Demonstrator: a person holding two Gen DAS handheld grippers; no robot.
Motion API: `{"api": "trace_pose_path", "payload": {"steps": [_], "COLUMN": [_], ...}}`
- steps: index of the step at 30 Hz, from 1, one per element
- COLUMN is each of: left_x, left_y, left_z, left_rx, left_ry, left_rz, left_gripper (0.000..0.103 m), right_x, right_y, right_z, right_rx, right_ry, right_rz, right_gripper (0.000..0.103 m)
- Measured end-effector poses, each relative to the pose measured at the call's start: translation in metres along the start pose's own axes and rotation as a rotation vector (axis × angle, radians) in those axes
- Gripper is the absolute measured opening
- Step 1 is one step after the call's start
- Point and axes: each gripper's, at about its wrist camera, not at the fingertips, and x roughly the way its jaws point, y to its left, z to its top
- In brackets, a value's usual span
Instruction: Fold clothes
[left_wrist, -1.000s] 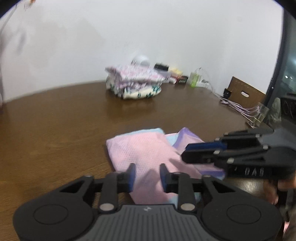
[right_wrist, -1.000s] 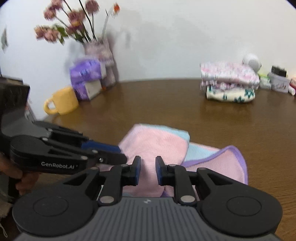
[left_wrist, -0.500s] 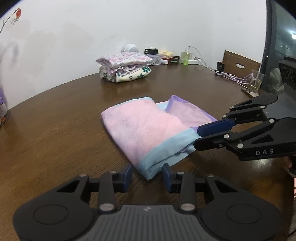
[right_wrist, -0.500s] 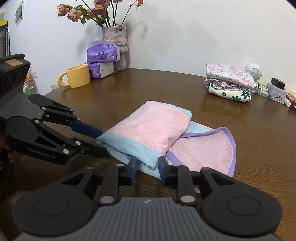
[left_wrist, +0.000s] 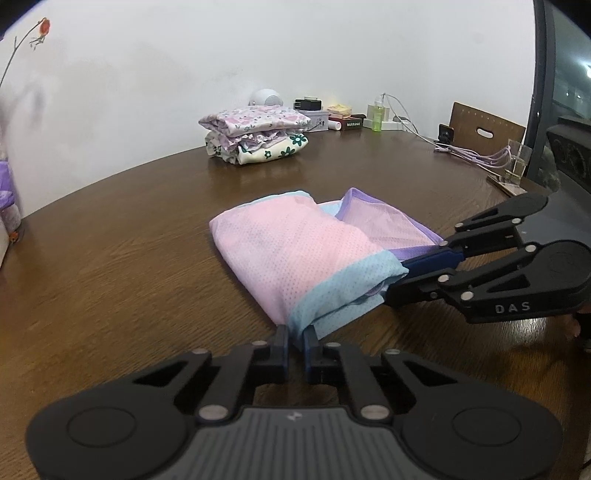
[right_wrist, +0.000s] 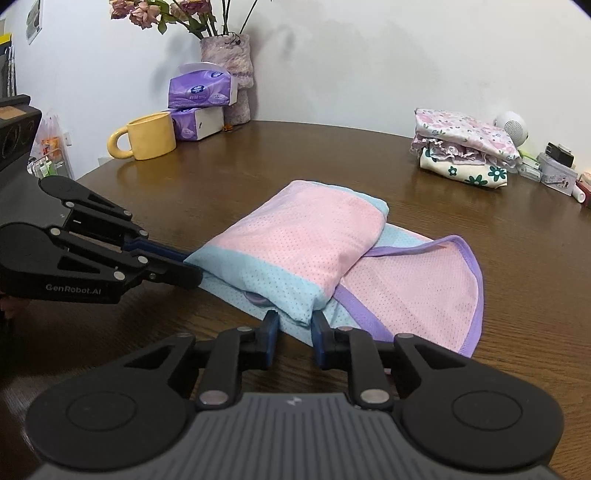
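Note:
A pink mesh garment (left_wrist: 295, 247) with a light blue hem and purple trim lies folded on the brown table (left_wrist: 110, 277). My left gripper (left_wrist: 295, 338) is shut on the near corner of the blue hem. In the right wrist view it reaches in from the left, its tips (right_wrist: 190, 271) at the hem's left corner. My right gripper (right_wrist: 295, 326) pinches the other corner of the garment (right_wrist: 303, 236), its jaws closed against the thick fold. From the left wrist view the right gripper (left_wrist: 400, 278) meets the hem from the right.
A stack of folded floral clothes (left_wrist: 255, 133) sits at the back of the table. A yellow mug (right_wrist: 147, 136), purple tissue packs (right_wrist: 201, 88) and a vase (right_wrist: 229, 74) stand at the back left. Small bottles, boxes and cables (left_wrist: 472, 155) line the far right.
Both grippers drew back from over the garment to its near blue hem. Their jaws then narrowed onto the two hem corners, the left more tightly.

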Motion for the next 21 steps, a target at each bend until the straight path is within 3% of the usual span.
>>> {"api": "trace_pose_path", "payload": {"steps": [4,8,11,12,13,21], "left_x": [-0.001,0.0,0.001,0.002,0.002,-0.006], "left_y": [-0.001,0.001,0.002,0.003,0.003,-0.005], "left_z": [-0.001,0.0,0.001,0.001,0.001,0.008], "left_rx": [-0.001,-0.026,-0.042,-0.047,-0.05,-0.031], "left_ry": [0.003,0.001,-0.001,-0.001,-0.003,-0.05], "left_rz": [-0.003,0.009,0.013,0.014,0.016,0.048], "left_gripper": [0.024,0.024,0.019,0.006,0.004,0.002], "right_x": [-0.008,-0.017,-0.018,-0.018,-0.017,0.003], "right_y": [0.0,0.0,0.007,0.01,0.013,0.035], "right_z": [0.001,0.003,0.005,0.005,0.006,0.006], "right_rx": [-0.005,-0.032,-0.098,-0.122,-0.147,-0.308], "right_ry": [-0.011,-0.026,-0.034,-0.037,-0.04,-0.064], "right_rz": [-0.005,-0.02,-0.019,-0.019,-0.018,-0.004], "right_gripper": [0.022,0.037,0.045,0.047,0.048,0.048]}}
